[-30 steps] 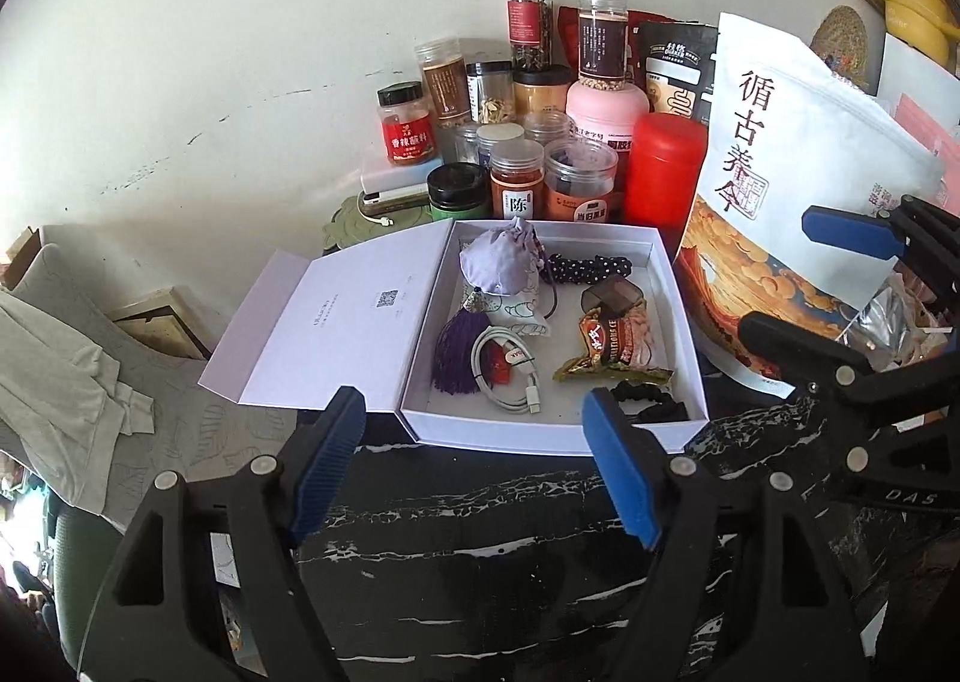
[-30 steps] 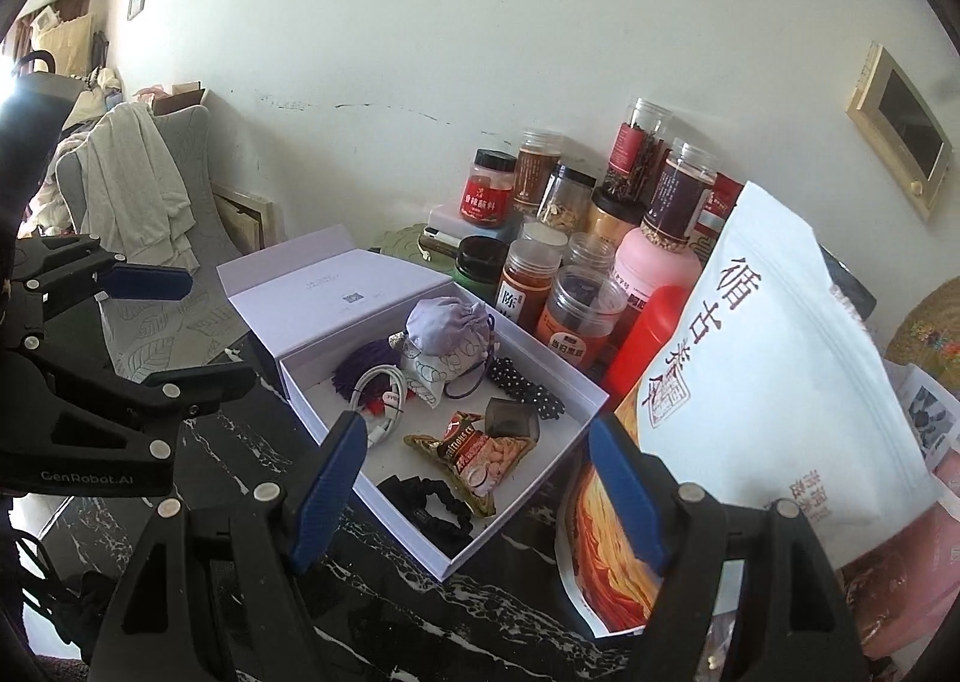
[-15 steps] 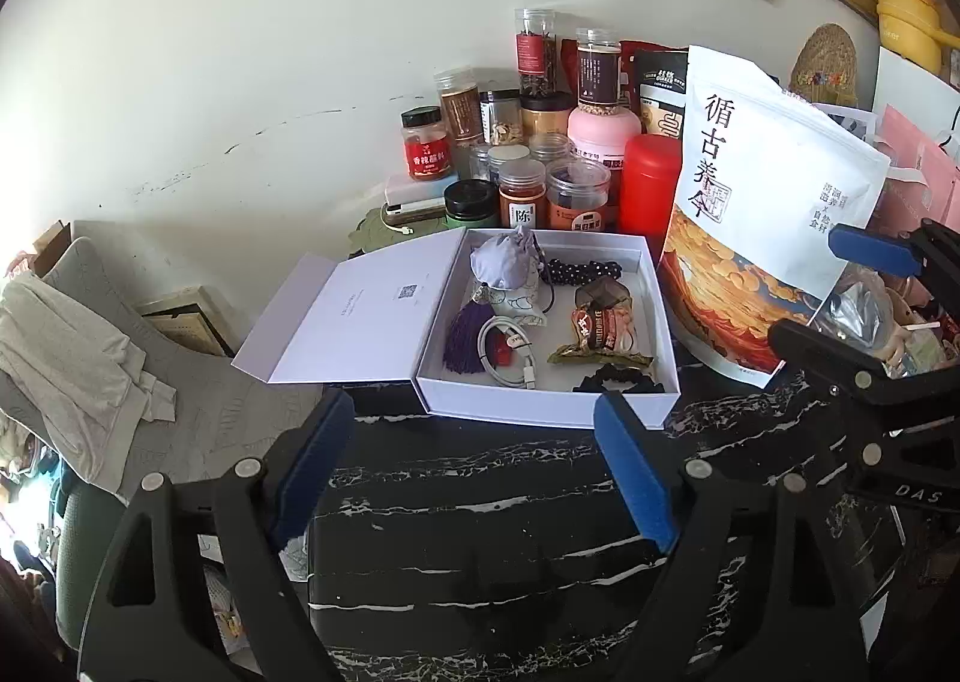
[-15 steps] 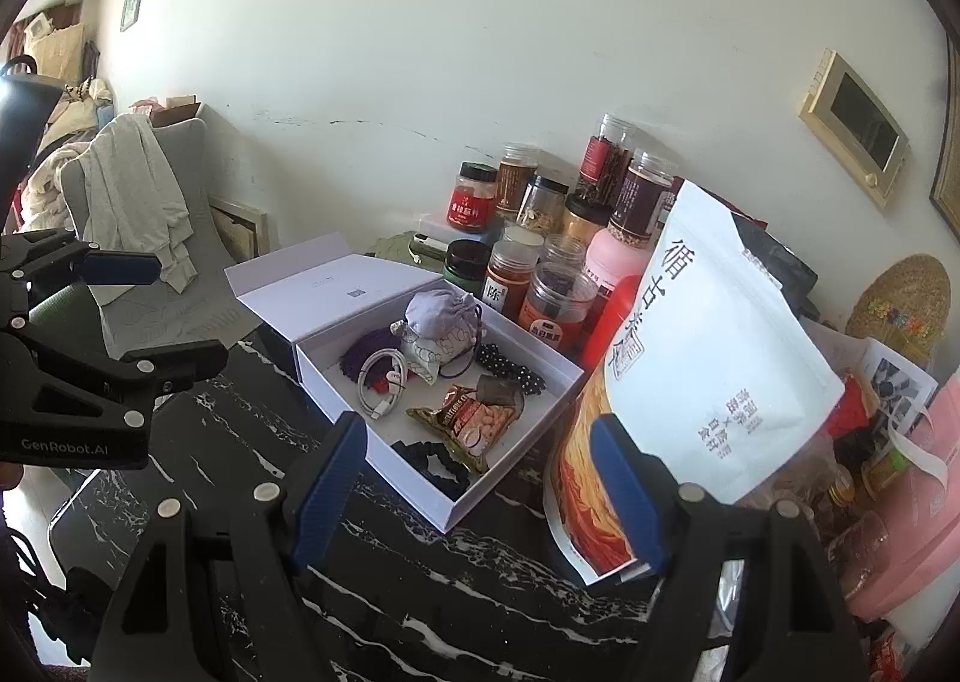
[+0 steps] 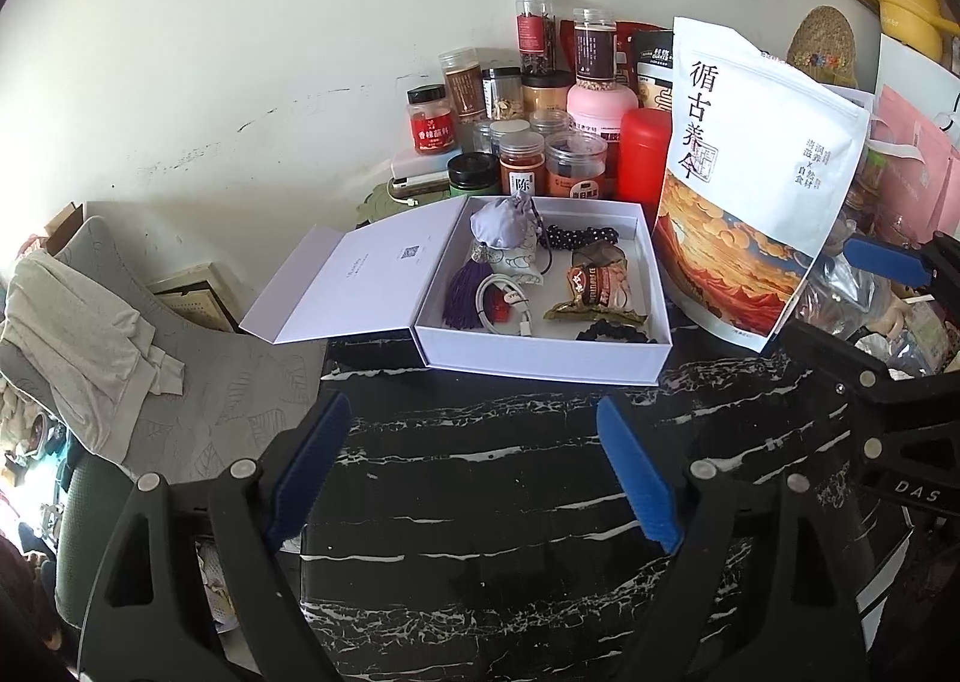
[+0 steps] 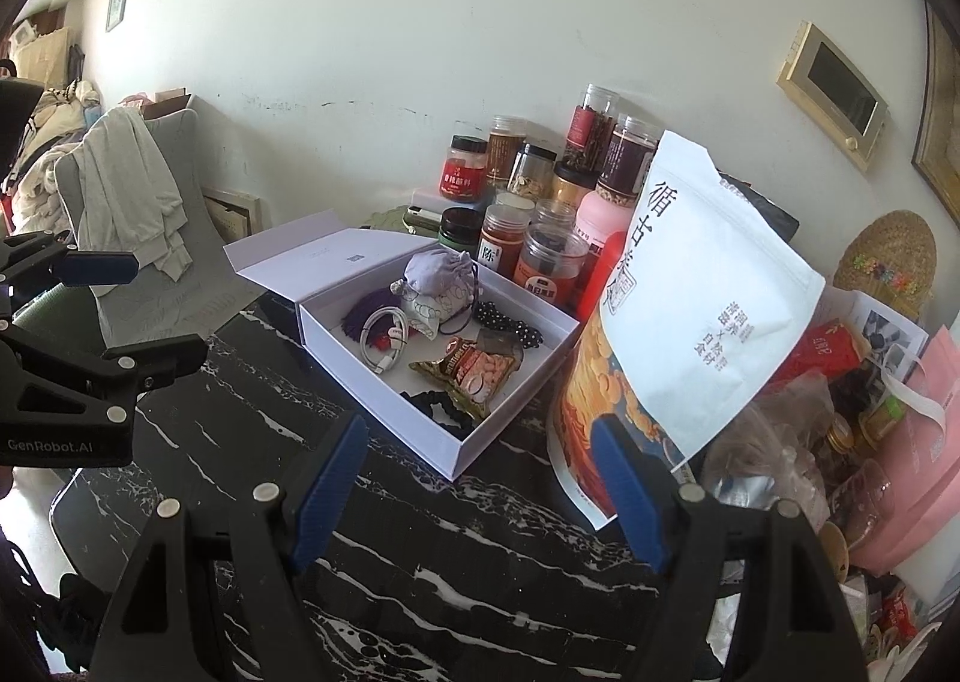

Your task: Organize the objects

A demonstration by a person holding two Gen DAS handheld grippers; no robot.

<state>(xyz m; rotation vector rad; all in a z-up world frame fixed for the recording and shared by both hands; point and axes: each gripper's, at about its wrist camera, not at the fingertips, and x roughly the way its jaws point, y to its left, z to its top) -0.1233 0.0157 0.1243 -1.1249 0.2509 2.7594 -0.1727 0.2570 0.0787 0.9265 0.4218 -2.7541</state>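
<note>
- The left claw [image 5: 474,466] is opening, nothing between its blue pads, hovering over the black tabletop [image 5: 480,478].
- The right claw [image 6: 480,487] is standing wide and empty.
- The white box [image 5: 540,361] is lying open near the jars [image 5: 540,142] (a pouch, a cable, probably a snack packet inside).

Two fisheye views look forward and downward past each gripper's fingers. Both share the open white box [image 5: 540,364] [image 6: 384,382] mid-frame on the black marbled bench [image 5: 480,502] [image 6: 450,550], the right view angled from further right.
</note>
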